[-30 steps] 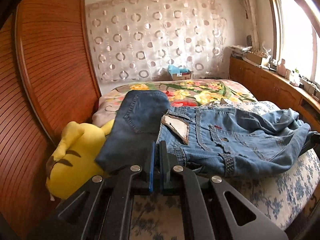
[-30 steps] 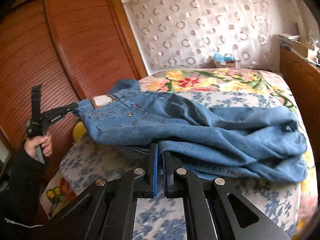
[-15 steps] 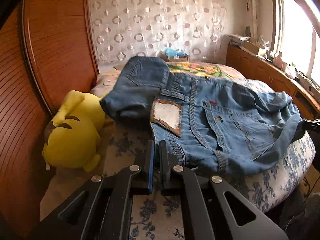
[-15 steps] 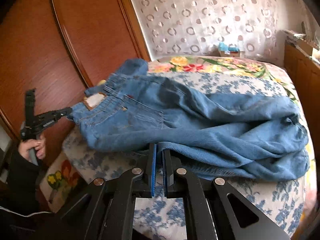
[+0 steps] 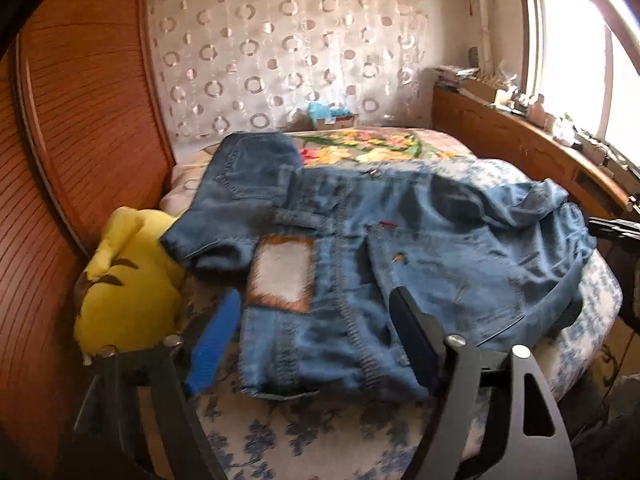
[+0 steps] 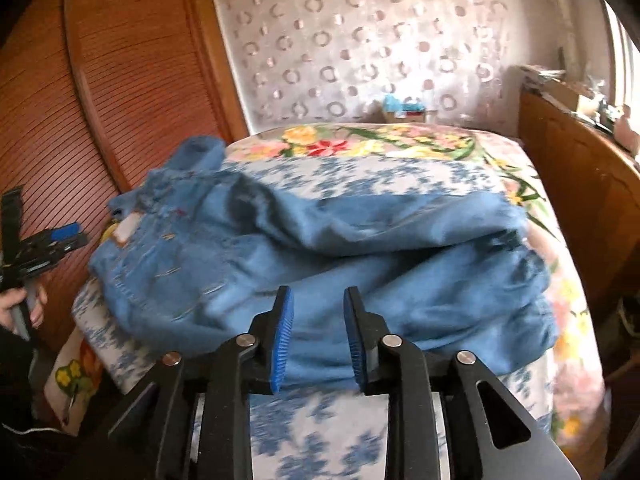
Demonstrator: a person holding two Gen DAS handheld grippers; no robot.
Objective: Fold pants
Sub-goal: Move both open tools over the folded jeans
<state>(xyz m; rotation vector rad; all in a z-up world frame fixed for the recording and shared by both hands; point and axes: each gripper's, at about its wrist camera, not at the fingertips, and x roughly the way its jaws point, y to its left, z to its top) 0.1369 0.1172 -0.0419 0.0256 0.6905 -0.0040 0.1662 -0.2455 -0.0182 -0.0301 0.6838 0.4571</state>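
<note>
Blue jeans [image 5: 400,248] lie folded on the bed, waistband with a white patch [image 5: 282,274] toward the left wrist camera. My left gripper [image 5: 316,320] is open, its fingers spread either side of the waistband edge, just above it. In the right wrist view the jeans [image 6: 340,256] lie bunched across the bed. My right gripper [image 6: 318,316] is open and empty, just short of the folded leg edge. My left gripper also shows in the right wrist view [image 6: 52,240], at the far left.
A yellow plush toy [image 5: 128,276] lies left of the jeans against a wooden wardrobe [image 5: 80,120]. The bed [image 6: 400,168] has a blue floral cover and flowered sheet. A wooden cabinet [image 5: 520,144] with clutter runs along the right under the window.
Both grippers were shut on the jeans and have opened, letting the fabric drop onto the bed. The waistband lies flatter and the cameras have tilted down slightly.
</note>
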